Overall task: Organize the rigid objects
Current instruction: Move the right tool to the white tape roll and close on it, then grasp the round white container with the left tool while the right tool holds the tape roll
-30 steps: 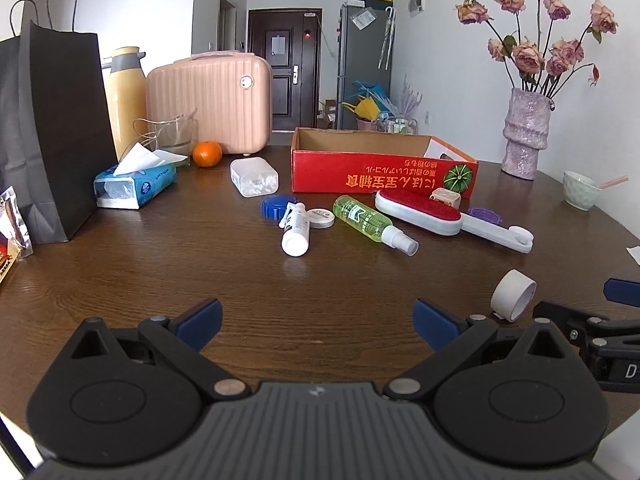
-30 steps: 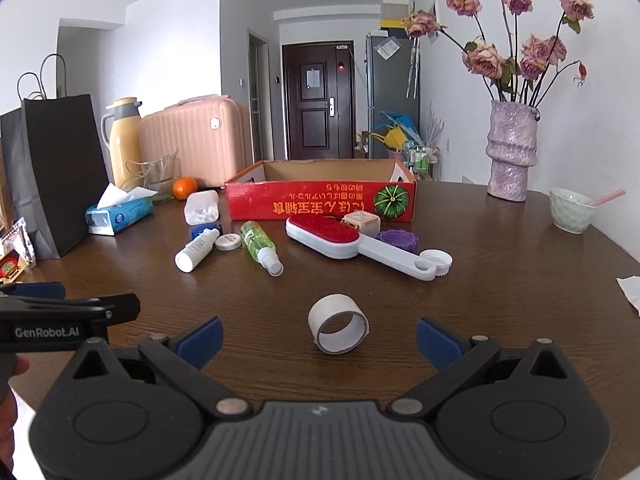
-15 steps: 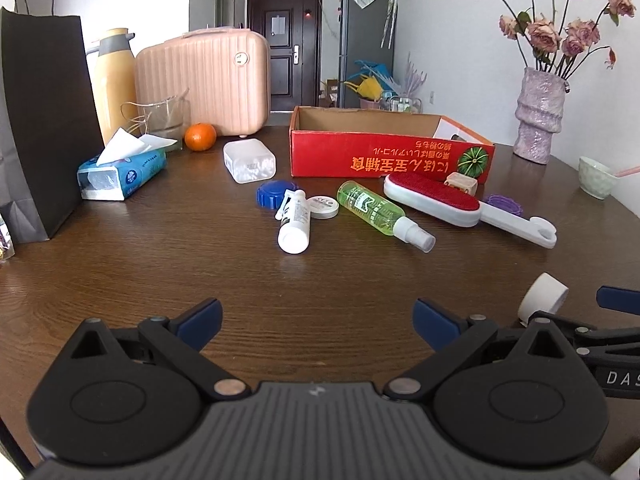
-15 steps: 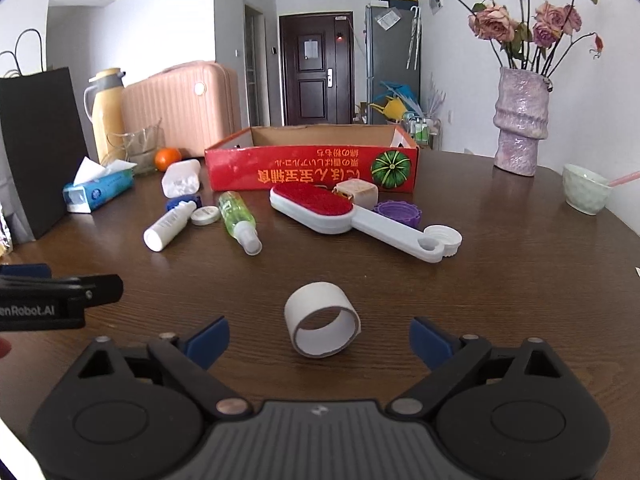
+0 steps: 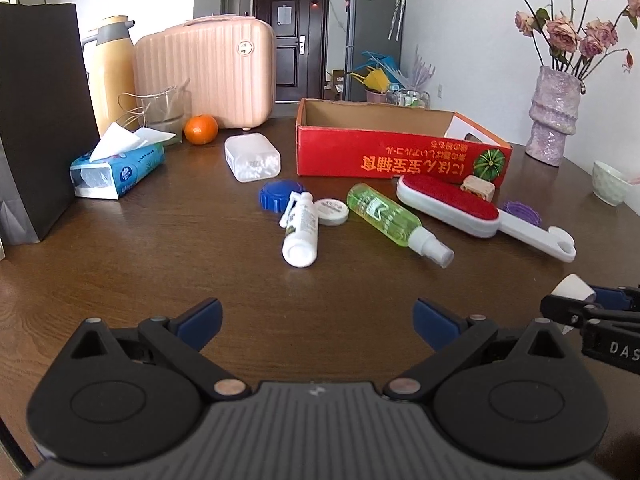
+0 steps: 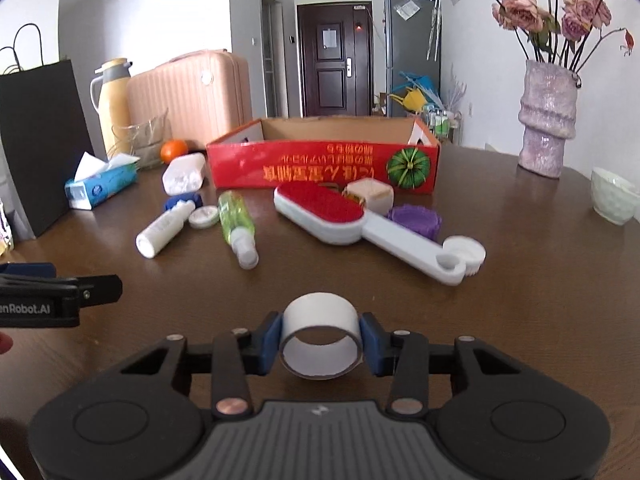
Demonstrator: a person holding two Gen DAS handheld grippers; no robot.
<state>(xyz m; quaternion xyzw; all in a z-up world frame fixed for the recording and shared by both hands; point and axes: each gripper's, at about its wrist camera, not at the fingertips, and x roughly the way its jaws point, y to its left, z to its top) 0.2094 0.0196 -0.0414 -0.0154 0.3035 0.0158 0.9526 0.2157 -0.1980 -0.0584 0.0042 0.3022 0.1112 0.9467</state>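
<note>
Right gripper (image 6: 320, 340): blue pads pressed against both sides of the white tape roll (image 6: 320, 338), which sits low on the wooden table (image 6: 520, 312). Left gripper (image 5: 316, 316): fingers spread wide, nothing between them, over bare tabletop. At 12 o'clock from the roll stands the red cardboard box (image 6: 324, 166), with the lint brush (image 6: 340, 216) and green spray bottle (image 6: 236, 220) lying between them.

— What stands between me and the red box (image 6: 320, 168)?
— I see the lint brush (image 6: 324, 216) lying diagonally just before its front wall, with the green spray bottle (image 6: 236, 220) and the white tube (image 6: 162, 230) to the left.
— Any free lane?
— I see bare table (image 6: 520, 300) on the near right, and the box's top is open.
</note>
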